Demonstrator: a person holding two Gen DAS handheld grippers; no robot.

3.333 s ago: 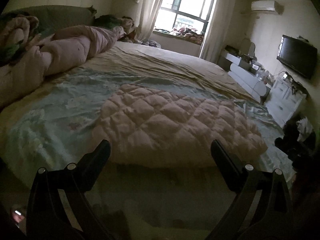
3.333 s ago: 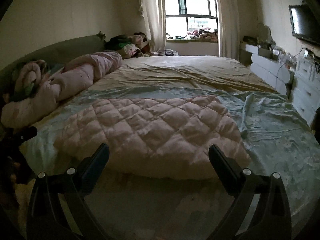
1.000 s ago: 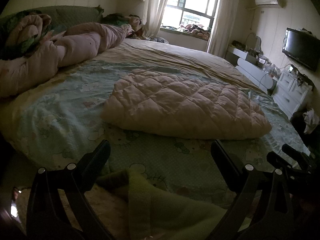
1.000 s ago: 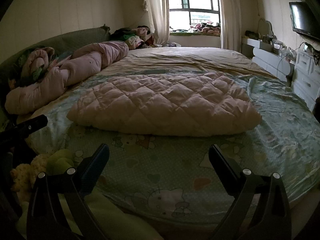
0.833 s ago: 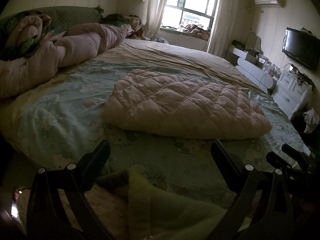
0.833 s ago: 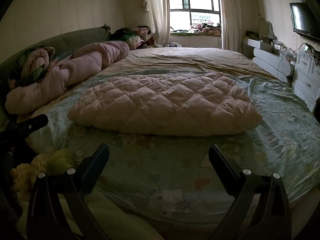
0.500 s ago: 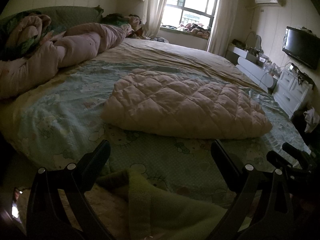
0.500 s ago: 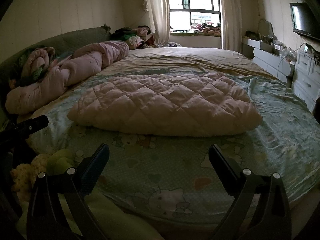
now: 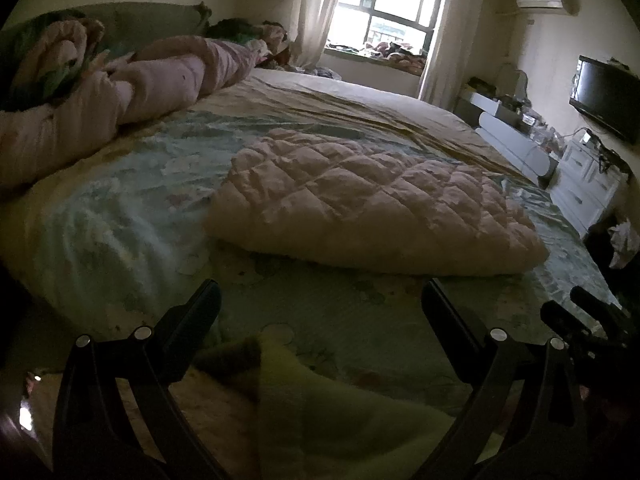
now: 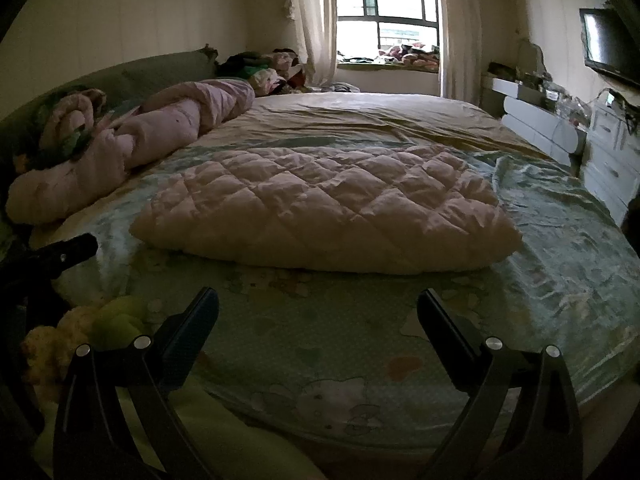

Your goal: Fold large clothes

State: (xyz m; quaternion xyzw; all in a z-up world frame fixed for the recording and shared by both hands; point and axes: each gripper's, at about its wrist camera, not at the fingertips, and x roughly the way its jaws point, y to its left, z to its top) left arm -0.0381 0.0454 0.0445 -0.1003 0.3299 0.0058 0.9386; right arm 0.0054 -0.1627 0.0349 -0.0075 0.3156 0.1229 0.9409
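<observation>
Though near, quilt beyond fingers.

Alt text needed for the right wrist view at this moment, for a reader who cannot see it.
A folded pink quilted coat lies flat on a bed's green cartoon-print sheet. The open right tool hovers in front of it, holding nothing. A rolled pink blanket lies along the left side, the left tool shows at the left edge, and a window is behind.

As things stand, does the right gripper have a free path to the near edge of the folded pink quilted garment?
Probably yes. The right gripper is open, holding nothing, and only bare cartoon-print sheet lies between it and the pink quilted garment.
</observation>
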